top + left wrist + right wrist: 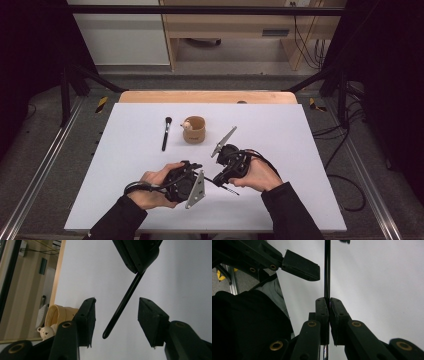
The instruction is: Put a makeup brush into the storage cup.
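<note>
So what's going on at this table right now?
A person at a white table holds a gripper in each hand. The right gripper is shut on a thin black brush handle, holding it out toward the left gripper. The handle's free end sits between the left gripper's open jaws, which do not touch it. It looks like a hand-over. Farther back on the table stand a tan cup with a small bear figure and a second brush lying beside it.

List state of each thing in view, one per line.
Right gripper: shut on thin black brush handle.
Left gripper: open, jaws either side of the handle's end, not touching.
Makeup brush: lying flat on white table, untouched.
Wooden cup: upright, small bear figure at its rim.
</note>
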The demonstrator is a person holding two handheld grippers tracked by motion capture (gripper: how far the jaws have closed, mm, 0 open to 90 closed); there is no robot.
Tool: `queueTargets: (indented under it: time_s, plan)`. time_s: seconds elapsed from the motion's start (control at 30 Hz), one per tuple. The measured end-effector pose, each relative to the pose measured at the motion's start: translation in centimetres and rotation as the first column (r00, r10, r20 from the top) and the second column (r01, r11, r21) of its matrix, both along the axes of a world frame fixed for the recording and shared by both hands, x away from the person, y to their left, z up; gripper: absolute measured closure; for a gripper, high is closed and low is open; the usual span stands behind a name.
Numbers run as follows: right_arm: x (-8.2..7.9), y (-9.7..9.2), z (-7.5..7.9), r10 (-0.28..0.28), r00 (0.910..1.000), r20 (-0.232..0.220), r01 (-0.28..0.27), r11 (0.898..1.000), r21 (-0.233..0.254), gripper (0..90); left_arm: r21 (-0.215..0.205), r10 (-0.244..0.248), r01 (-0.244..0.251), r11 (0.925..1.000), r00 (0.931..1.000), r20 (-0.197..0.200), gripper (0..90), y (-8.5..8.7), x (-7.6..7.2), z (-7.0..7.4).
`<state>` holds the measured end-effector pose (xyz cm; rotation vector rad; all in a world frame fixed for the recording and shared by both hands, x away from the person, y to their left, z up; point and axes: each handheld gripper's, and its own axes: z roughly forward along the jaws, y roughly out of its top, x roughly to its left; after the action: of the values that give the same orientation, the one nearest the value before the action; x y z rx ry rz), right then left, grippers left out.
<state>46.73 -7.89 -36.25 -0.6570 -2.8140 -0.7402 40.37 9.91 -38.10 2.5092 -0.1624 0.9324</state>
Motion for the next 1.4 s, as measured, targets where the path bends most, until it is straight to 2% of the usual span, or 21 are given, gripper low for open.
queueTargets:
  time_s: [0.23, 0.63, 0.77, 0.8, 1.03, 1.4]
  plan:
    - [0.0, 0.2, -0.2, 0.019, 0.9998, 0.0, -0.019, 1.0, -0.005, 85.8, 0.044, -0.039, 0.037, 0.9983, 0.9987, 0.032, 57.5, -0.5, -0.3, -0.4]
    - [-0.1, 0.5, -0.1, 0.029, 0.9996, -0.009, -0.029, 1.0, -0.013, 85.8, 0.103, -0.087, 0.082, 0.9913, 0.9952, 0.046, 73.7, -1.0, -0.8, -0.7]
    - [-0.1, 0.6, -0.2, 0.038, 0.9992, -0.007, -0.038, 0.999, -0.011, 85.9, 0.108, -0.094, 0.089, 0.9901, 0.9946, 0.044, 76.5, -1.0, -0.8, -0.8]
    - [-0.1, 0.6, -0.2, 0.042, 0.9991, -0.004, -0.042, 0.999, -0.012, 85.8, 0.123, -0.099, 0.093, 0.988, 0.9942, 0.043, 77.3, -1.0, -0.8, -0.9]
    - [-0.2, 0.6, -0.2, 0.051, 0.9986, -0.01, -0.051, 0.999, -0.012, 85.8, 0.155, -0.123, 0.115, 0.9812, 0.9916, 0.039, 81.4, -1.0, -1.1, -1.1]
    - [-0.2, 0.7, -0.2, 0.061, 0.998, -0.013, -0.062, 0.998, -0.013, 85.7, 0.177, -0.15, 0.143, 0.9738, 0.9883, 0.028, 85.1, -1.1, -1.2, -1.3]
